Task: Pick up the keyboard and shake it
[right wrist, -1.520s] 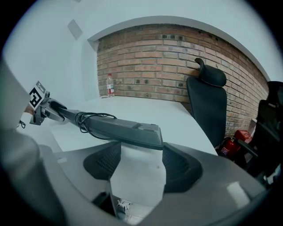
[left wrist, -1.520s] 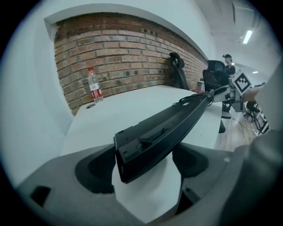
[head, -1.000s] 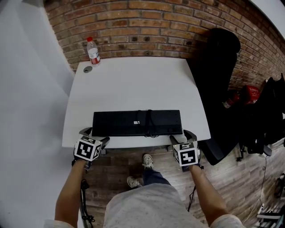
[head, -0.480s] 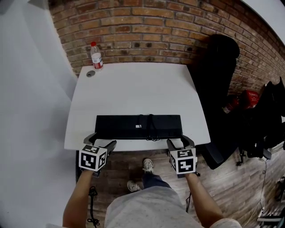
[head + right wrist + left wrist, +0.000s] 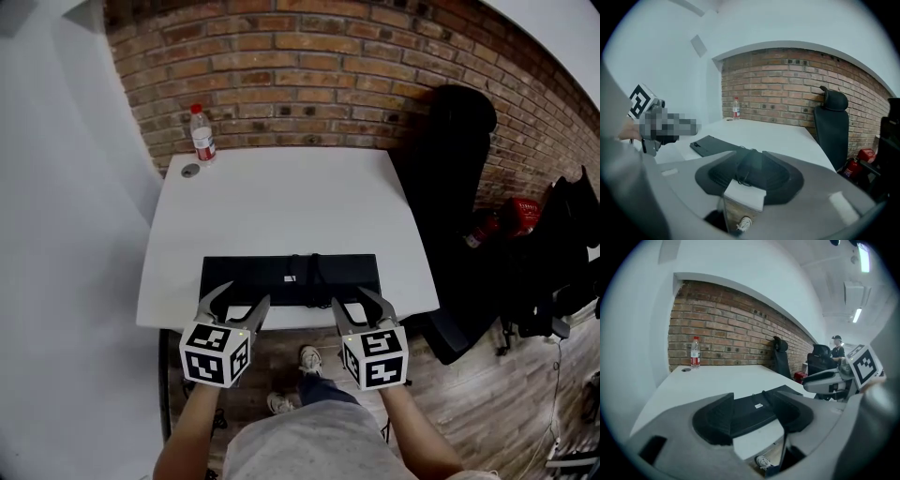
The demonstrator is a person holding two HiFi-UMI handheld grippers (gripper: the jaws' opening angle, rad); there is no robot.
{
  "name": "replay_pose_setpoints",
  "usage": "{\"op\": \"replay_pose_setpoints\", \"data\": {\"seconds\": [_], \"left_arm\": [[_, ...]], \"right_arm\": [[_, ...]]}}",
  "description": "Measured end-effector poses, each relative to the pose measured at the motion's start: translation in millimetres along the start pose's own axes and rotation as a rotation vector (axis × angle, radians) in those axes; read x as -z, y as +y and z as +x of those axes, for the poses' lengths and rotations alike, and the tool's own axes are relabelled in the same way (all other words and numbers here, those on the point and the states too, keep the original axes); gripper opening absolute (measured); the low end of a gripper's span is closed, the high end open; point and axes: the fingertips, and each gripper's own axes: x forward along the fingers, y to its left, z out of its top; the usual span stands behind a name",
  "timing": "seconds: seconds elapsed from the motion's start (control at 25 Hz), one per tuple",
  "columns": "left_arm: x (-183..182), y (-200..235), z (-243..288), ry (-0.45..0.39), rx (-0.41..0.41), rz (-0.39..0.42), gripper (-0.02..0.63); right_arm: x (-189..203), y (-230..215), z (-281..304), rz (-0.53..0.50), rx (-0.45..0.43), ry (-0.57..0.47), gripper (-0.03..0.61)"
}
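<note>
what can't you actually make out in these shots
- Keyboard sticker: head view, print too small to read.
- Bottle label: every view, too small.
- Cable plug end: head view, lost against the dark keyboard.
- Red object: head view, partly hidden behind the black chair.
- Table legs: all views, hidden under its top.

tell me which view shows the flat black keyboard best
The head view. It shows the flat black keyboard whole and from above, lying near the front edge of the white table. The left gripper view shows only a foreshortened middle part. The right gripper view shows mainly its left end, at a low angle.
</note>
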Motion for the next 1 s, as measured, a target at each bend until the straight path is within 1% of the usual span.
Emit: {"op": "replay_pose_setpoints", "data": {"seconds": [0.16, 0.24, 0.32, 0.4, 0.44, 0.68, 1.0], "left_arm": [[-10.8, -10.5, -1.9, -0.032, -0.001, 0.004, 0.186], [-13.4, -12.7, -3.9, -0.037, -0.007, 0.016, 0.137], [-15.9, -11.8, -7.2, -0.051, -0.019, 0.02, 0.085], [-16.9, -8.0, -10.9, -0.069, -0.031, 0.011, 0.004], [-17.1, -5.8, -12.6, -0.076, -0.036, 0.006, -0.006], [-15.8, 4.0, -21.3, -0.09, -0.056, -0.017, -0.006], [-13.9, 8.0, -24.6, -0.087, -0.055, -0.031, -0.006]], "right_arm": [[-17.5, 9.0, -6.6, -0.006, -0.014, -0.046, 0.155], [-22.7, 10.5, -10.1, -0.005, -0.018, -0.061, 0.136], [-26.0, 10.7, -13.5, 0.004, -0.025, -0.076, 0.09], [-27.5, 9.8, -15.4, 0.025, -0.032, -0.091, 0.027], [-27.7, 9.1, -15.7, 0.034, -0.035, -0.097, 0.011], [-28.4, 10.8, -16.1, 0.039, -0.048, -0.105, 0.011], [-29.3, 14.6, -15.4, 0.054, -0.057, -0.103, 0.011]]}}
